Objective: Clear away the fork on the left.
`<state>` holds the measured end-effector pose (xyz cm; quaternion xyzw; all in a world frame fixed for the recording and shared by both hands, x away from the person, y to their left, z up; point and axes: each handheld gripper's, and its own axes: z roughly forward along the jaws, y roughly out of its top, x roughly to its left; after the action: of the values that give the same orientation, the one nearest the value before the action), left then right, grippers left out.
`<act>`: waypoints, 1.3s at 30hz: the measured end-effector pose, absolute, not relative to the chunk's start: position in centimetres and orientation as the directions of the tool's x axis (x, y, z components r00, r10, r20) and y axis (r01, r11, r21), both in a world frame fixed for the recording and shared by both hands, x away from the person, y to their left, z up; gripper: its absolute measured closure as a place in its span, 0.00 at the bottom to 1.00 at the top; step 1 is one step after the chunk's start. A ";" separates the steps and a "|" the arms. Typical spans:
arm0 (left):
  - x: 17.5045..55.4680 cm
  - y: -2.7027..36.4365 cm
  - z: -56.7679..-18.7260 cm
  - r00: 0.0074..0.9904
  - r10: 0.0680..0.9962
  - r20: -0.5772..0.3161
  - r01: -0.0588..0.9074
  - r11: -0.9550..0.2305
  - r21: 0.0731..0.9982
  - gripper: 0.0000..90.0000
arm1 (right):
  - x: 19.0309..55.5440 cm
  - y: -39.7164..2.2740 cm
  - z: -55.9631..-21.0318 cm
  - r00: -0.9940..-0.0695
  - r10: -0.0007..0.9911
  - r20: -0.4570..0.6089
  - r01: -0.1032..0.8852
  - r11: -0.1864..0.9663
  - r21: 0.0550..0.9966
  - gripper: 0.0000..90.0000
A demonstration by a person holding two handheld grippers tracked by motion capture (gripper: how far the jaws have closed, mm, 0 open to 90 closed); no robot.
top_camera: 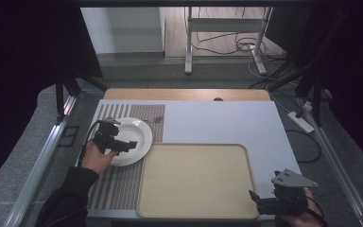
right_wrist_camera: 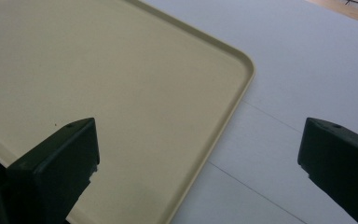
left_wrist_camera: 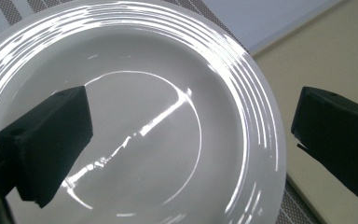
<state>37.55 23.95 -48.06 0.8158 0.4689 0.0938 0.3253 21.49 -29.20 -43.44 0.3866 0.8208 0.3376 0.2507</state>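
We see a wide bench (top_camera: 217,120) covered by a pale grey-white sheet, with a strip of bare wood along its far edge. Next in size is the flat beige rectangular plastic tray (top_camera: 196,179) with rounded corners, which lies at about 6 o'clock on the bench, near the front edge. In the right gripper view the tray (right_wrist_camera: 98,79) shows its raised rim and a bare inner surface. To the tray's 9 o'clock lies a grey striped fabric placemat (top_camera: 123,184), running from front to back, its edge just beside the tray.

On the far half of that mat, at about 10 o'clock from the tray, rests a round white ceramic plate (top_camera: 139,135) with a ribbed rim. In the left gripper view the plate (left_wrist_camera: 168,70) glints under the light, and its rim lies close to the tray's corner.

Our left gripper (top_camera: 123,144) hovers over the plate's near part, held in a hand with a dark sleeve. Its jaws are spread wide: one hangs above the plate's well, the other above the tray's edge beyond the rim, neither seen to touch the plate.

Our right gripper (top_camera: 257,201) sits at the tray's 4 o'clock corner, its jaws likewise spread apart, one above the tray, the other above the bench sheet, pinching nothing.
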 end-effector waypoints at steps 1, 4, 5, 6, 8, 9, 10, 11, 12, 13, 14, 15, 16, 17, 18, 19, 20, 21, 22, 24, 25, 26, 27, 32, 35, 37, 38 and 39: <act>37.8 23.9 -48.1 0.544 0.826 -0.146 0.703 -0.354 0.617 0.00 | 21.5 -29.2 -43.4 -0.576 0.803 -0.151 0.465 0.474 0.747 0.00; 38.7 23.7 -48.2 0.543 0.828 -0.137 0.703 -0.360 0.613 0.00 | 21.5 -29.2 -43.4 -0.578 0.802 -0.151 0.466 0.476 0.746 0.00; 39.0 23.7 -48.2 0.543 0.829 -0.133 0.702 -0.361 0.614 0.00 | 21.5 -29.2 -43.4 -0.578 0.802 -0.151 0.465 0.476 0.746 0.00; 39.3 23.6 -48.2 0.541 0.831 -0.129 0.701 -0.361 0.615 0.00 | 21.5 -29.2 -43.4 -0.578 0.802 -0.151 0.465 0.476 0.746 0.00; 39.8 23.6 -48.2 0.539 0.832 -0.127 0.702 -0.361 0.613 0.00 | 21.5 -29.2 -43.4 -0.579 0.801 -0.153 0.464 0.478 0.746 0.00; 40.2 23.5 -48.2 0.538 0.834 -0.125 0.702 -0.361 0.614 0.00 | 21.5 -29.2 -43.4 -0.579 0.801 -0.153 0.464 0.478 0.746 0.00; 40.6 23.5 -48.3 0.539 0.833 -0.123 0.703 -0.364 0.611 0.00 | 21.5 -29.2 -43.4 -0.578 0.801 -0.153 0.465 0.477 0.746 0.00; 40.9 23.5 -48.3 0.538 0.835 -0.117 0.703 -0.368 0.608 0.00 | 21.5 -29.2 -43.5 -0.578 0.801 -0.153 0.465 0.478 0.746 0.00; 41.2 23.4 -48.4 0.534 0.838 -0.113 0.705 -0.368 0.607 0.00 | 21.5 -29.2 -43.5 -0.579 0.801 -0.152 0.466 0.478 0.745 0.00; 41.5 23.4 -48.4 0.533 0.839 -0.112 0.707 -0.368 0.605 0.00 | 21.5 -29.2 -43.5 -0.579 0.801 -0.152 0.466 0.478 0.745 0.00; 41.8 23.4 -48.4 0.531 0.840 -0.114 0.708 -0.365 0.604 0.00 | 21.5 -29.2 -43.5 -0.579 0.801 -0.151 0.467 0.478 0.744 0.00; 42.1 23.4 -48.4 0.529 0.841 -0.113 0.708 -0.364 0.605 0.00 | 21.5 -29.2 -43.5 -0.579 0.801 -0.151 0.467 0.477 0.744 0.00; 42.3 23.3 -48.4 0.530 0.841 -0.112 0.707 -0.365 0.607 0.00 | 21.5 -29.2 -43.5 -0.579 0.802 -0.150 0.468 0.477 0.744 0.00; 42.6 23.3 -48.4 0.530 0.841 -0.110 0.706 -0.366 0.606 0.00 | 21.5 -29.2 -43.5 -0.579 0.801 -0.150 0.468 0.477 0.744 0.00; 42.9 23.3 -48.4 0.529 0.842 -0.108 0.706 -0.366 0.606 0.00 | 21.5 -29.2 -43.5 -0.579 0.801 -0.150 0.468 0.477 0.744 0.00; 43.2 23.3 -48.4 0.529 0.842 -0.108 0.706 -0.366 0.606 0.00 | 21.5 -29.2 -43.5 -0.580 0.801 -0.150 0.468 0.478 0.744 0.00; 43.5 23.2 -48.4 0.527 0.843 -0.109 0.706 -0.363 0.608 0.00 | 21.5 -29.2 -43.5 -0.580 0.801 -0.150 0.468 0.478 0.743 0.00; 43.8 23.2 -48.4 0.527 0.843 -0.108 0.705 -0.363 0.610 0.00 | 21.5 -29.2 -43.5 -0.580 0.800 -0.151 0.467 0.479 0.743 0.00; 44.1 23.2 -48.4 0.530 0.841 -0.108 0.705 -0.366 0.608 0.00 | 21.5 -29.2 -43.5 -0.581 0.800 -0.151 0.467 0.479 0.743 0.00; 44.6 23.0 -48.5 0.532 0.840 -0.107 0.708 -0.371 0.601 0.00 | 21.5 -29.2 -43.5 -0.582 0.799 -0.153 0.466 0.481 0.742 0.00; 44.9 22.9 -48.5 0.532 0.840 -0.106 0.709 -0.374 0.598 0.00 | 21.5 -29.2 -43.5 -0.581 0.799 -0.154 0.468 0.482 0.741 0.00; 45.2 22.8 -48.5 0.534 0.839 -0.106 0.708 -0.375 0.598 0.00 | 21.5 -29.2 -43.5 -0.581 0.799 -0.154 0.469 0.483 0.740 0.00; 45.4 22.8 -48.5 0.534 0.839 -0.106 0.709 -0.375 0.598 0.00 | 21.5 -29.2 -43.5 -0.581 0.799 -0.154 0.469 0.483 0.740 0.00; 46.7 22.7 -48.4 0.522 0.847 -0.098 0.722 -0.378 0.579 0.08 | 21.5 -29.2 -43.5 -0.581 0.800 -0.151 0.468 0.480 0.742 0.00; 47.5 23.1 -48.3 0.504 0.858 -0.101 0.732 -0.363 0.577 0.20 | 21.5 -29.2 -43.5 -0.582 0.799 -0.151 0.467 0.481 0.742 0.00; 48.1 23.4 -48.2 0.493 0.864 -0.100 0.736 -0.354 0.578 0.30 | 21.5 -29.2 -43.5 -0.581 0.800 -0.150 0.469 0.480 0.742 0.00; 48.4 23.5 -48.3 0.491 0.865 -0.103 0.739 -0.351 0.574 0.35 | 21.5 -29.2 -43.5 -0.582 0.800 -0.150 0.468 0.480 0.742 0.00; 48.8 23.6 -48.3 0.490 0.865 -0.108 0.745 -0.351 0.567 0.43 | 21.5 -29.2 -43.5 -0.582 0.800 -0.149 0.469 0.479 0.742 0.00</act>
<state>48.75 23.63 -48.30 0.8152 0.4937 0.1056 0.2839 21.52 -29.21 -43.48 0.3850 0.8237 0.3350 0.2469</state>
